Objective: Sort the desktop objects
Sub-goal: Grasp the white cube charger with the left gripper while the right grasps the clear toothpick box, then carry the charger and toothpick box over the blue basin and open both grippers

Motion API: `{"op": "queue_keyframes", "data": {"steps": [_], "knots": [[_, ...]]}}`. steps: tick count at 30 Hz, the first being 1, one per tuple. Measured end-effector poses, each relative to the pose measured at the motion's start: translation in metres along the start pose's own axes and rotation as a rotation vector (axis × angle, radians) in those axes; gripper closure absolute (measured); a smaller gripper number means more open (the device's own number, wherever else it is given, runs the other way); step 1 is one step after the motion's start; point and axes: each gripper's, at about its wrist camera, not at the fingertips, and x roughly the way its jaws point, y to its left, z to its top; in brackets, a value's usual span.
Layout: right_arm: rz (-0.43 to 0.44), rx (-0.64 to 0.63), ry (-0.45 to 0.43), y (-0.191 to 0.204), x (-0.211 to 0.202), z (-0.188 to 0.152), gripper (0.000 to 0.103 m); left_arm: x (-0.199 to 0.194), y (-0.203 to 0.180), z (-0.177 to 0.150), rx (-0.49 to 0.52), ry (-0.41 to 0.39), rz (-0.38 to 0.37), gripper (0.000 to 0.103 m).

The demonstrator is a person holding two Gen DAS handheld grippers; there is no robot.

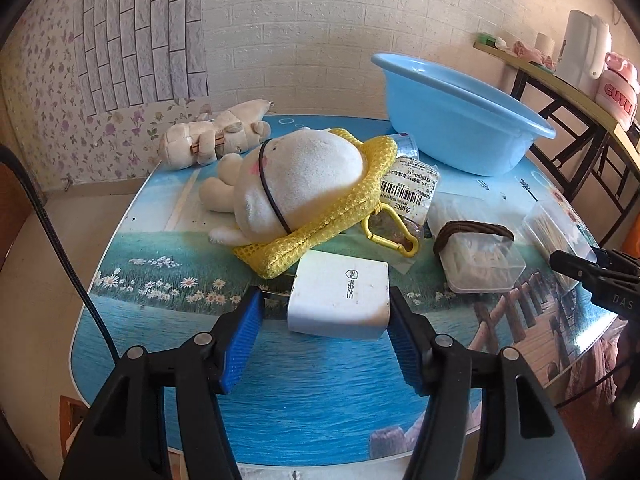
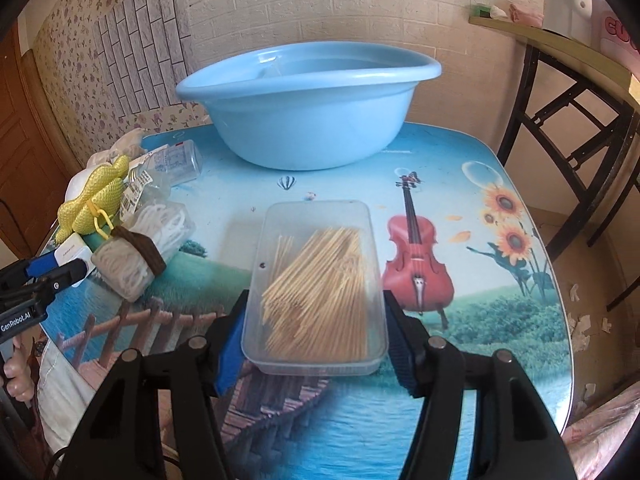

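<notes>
**Inspector A:** Right gripper (image 2: 314, 334) — jaws spread, flanking the toothpick box (image 2: 316, 284), whose long axis runs away from the jaws toward the blue basin (image 2: 308, 108).

**Inspector B:** Left gripper (image 1: 326, 316) likewise spread around the white charger (image 1: 340, 300); right pad touching, left apart. Its logo is legible only as stylised characters. "GenRobot.AI" reads on the left tool; "CUTE" on a pink jar (image 1: 618, 88).

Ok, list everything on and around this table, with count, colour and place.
basin: 1, light blue, table's far side
toothpick box: 1, clear, between right claw's fingers
charger: 1, white, between left claw's fingers
plush toys: 2, cream, far left
mesh pouch: 1, yellow, under nearer plush
banded box: 1, clear, brown band, centre
table: 1, blue scenic print
left claw: open
right claw: open
</notes>
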Motion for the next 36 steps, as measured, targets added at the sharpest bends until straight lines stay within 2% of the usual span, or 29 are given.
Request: {"op": "queue_keyframes", "data": {"steps": [8, 15, 21, 24, 26, 27, 36], "knots": [[-0.016, -0.023, -0.013, 0.001, 0.003, -0.001, 0.042, 0.003, -0.005, -0.004, 0.034, -0.011, 0.035, 0.042], [-0.02, -0.042, -0.031, 0.001, 0.006, -0.001, 0.041, 0.004, -0.011, -0.006, 0.054, -0.023, 0.039, 0.031], [-0.027, -0.047, -0.035, 0.0, 0.006, -0.002, 0.041, 0.003, -0.012, -0.006, 0.058, -0.032, 0.035, 0.028], [-0.027, -0.047, -0.034, -0.001, 0.005, -0.001, 0.041, 0.003, -0.012, -0.006, 0.056, -0.033, 0.032, 0.028], [-0.03, -0.047, -0.032, -0.001, 0.005, -0.001, 0.041, 0.002, -0.01, -0.006, 0.051, -0.04, 0.031, 0.035], [-0.033, -0.047, -0.031, 0.0, 0.005, -0.001, 0.042, 0.001, -0.009, -0.006, 0.043, -0.044, 0.032, 0.043], [-0.019, -0.028, -0.033, 0.0, -0.002, -0.002, 0.042, -0.004, 0.0, -0.005, 0.007, -0.047, 0.009, 0.043]]}}
